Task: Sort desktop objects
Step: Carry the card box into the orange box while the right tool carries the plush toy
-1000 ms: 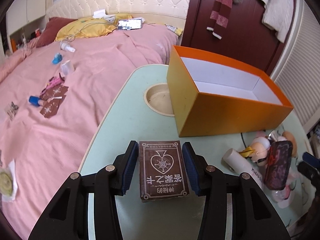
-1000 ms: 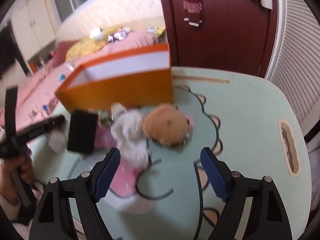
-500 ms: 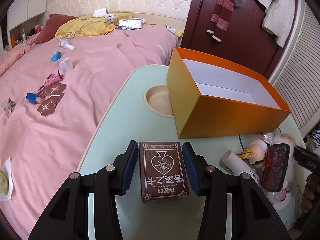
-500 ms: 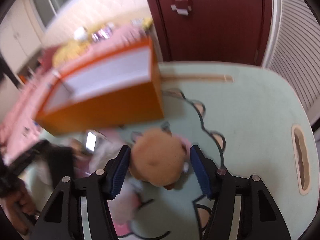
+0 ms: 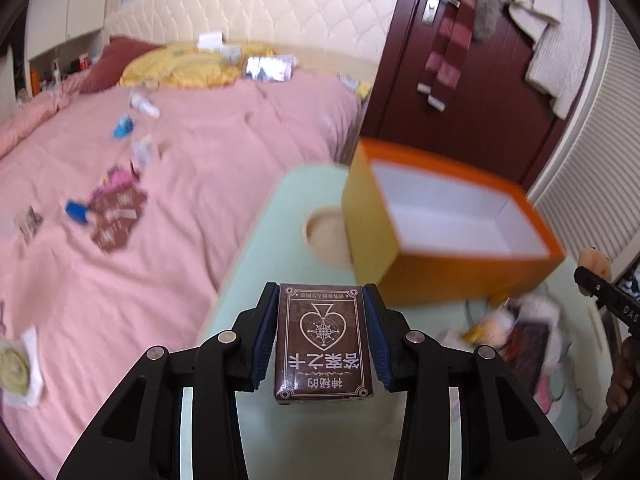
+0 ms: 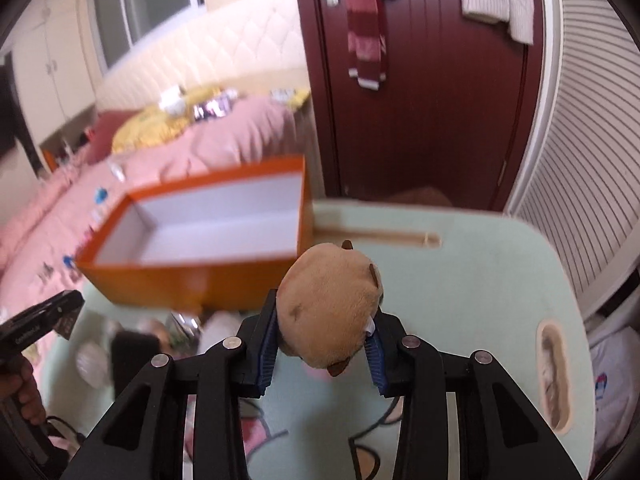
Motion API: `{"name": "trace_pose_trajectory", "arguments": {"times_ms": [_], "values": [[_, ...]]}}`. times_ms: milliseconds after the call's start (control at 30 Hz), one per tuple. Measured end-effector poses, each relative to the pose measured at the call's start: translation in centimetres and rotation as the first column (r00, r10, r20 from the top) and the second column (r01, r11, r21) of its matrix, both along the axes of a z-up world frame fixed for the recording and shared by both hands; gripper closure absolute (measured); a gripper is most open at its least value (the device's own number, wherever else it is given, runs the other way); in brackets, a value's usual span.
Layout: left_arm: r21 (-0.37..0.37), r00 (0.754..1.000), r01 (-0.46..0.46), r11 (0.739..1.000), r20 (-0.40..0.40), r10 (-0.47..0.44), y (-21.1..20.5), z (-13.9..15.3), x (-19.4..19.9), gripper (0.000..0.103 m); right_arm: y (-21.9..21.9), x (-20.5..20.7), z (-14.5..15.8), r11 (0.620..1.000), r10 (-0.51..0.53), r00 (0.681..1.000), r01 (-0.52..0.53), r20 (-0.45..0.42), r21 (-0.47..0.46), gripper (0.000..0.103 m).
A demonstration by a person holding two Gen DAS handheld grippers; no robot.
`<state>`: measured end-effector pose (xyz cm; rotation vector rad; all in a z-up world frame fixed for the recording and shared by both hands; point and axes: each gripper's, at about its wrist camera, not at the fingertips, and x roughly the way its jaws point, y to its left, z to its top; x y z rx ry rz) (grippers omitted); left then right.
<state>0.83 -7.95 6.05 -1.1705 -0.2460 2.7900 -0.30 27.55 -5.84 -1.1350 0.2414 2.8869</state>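
While clamping the brown card box (image 5: 324, 344) low in the left wrist frame's centre, left gripper (image 5: 324, 340) jaws having just been closing, pads pressing both long sides; orange box (image 5: 448, 228) sitting open at right of centre. In the right wrist frame, right gripper (image 6: 322, 344) jaws having just been closing, squeezing the tan plush toy (image 6: 330, 312) at centre, above the green table (image 6: 480, 280); orange box (image 6: 200, 240) lying open at left.

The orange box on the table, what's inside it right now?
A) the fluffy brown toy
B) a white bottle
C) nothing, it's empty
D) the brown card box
C: the orange box shows only its bare white inside, while the fluffy brown toy sits in the right gripper and the brown card box in the left gripper.
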Motion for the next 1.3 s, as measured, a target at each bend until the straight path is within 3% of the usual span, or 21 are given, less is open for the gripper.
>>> {"name": "trace_pose_trajectory", "arguments": {"times_ms": [200, 333, 533, 733, 900, 1167, 1233, 1300], "values": [[0.044, 0.991, 0.059, 0.997, -0.125, -0.053, 1.4, 5.1, -2.6, 0.060, -0.6, -2.1, 3.1, 0.997, 0.061, 0.995, -0.065, -0.078, -0.042, 0.066], [0.052, 0.983, 0.129, 0.990, -0.139, -0.120, 3.9, 5.8, -5.0, 0.060, -1.8, -3.8, 3.5, 0.992, 0.110, 0.990, -0.114, -0.084, -0.045, 0.066], [0.054, 0.978, 0.207, 0.977, -0.044, -0.204, 6.8, 3.2, -7.1, 0.060, -3.2, -5.2, 2.5, 0.984, 0.170, 0.985, -0.172, -0.040, -0.052, 0.066], [0.027, 0.976, 0.215, 0.976, 0.038, -0.216, 7.9, 0.4, -8.0, 0.060, -3.9, -5.9, 0.3, 0.980, 0.193, 0.981, -0.192, 0.021, -0.054, 0.066], [-0.039, 0.976, 0.215, 0.976, 0.034, -0.214, 8.6, -0.4, -7.6, 0.060, -4.2, -6.4, -1.1, 0.980, 0.196, 0.980, -0.194, 0.045, -0.040, 0.065], [-0.054, 0.976, 0.216, 0.975, 0.030, -0.215, 8.7, -0.6, -7.3, 0.060, -4.3, -6.2, -1.3, 0.979, 0.202, 0.979, -0.201, 0.041, -0.020, 0.063], [-0.044, 0.976, 0.218, 0.975, 0.035, -0.217, 8.7, -0.5, -7.5, 0.058, -4.4, -6.2, -1.4, 0.978, 0.206, 0.978, -0.206, 0.038, -0.016, 0.060], [-0.015, 0.973, 0.225, 0.974, 0.051, -0.224, 8.7, -0.2, -7.8, 0.045, -4.3, -6.3, -1.3, 0.977, 0.211, 0.977, -0.210, 0.034, -0.027, 0.054]]}}
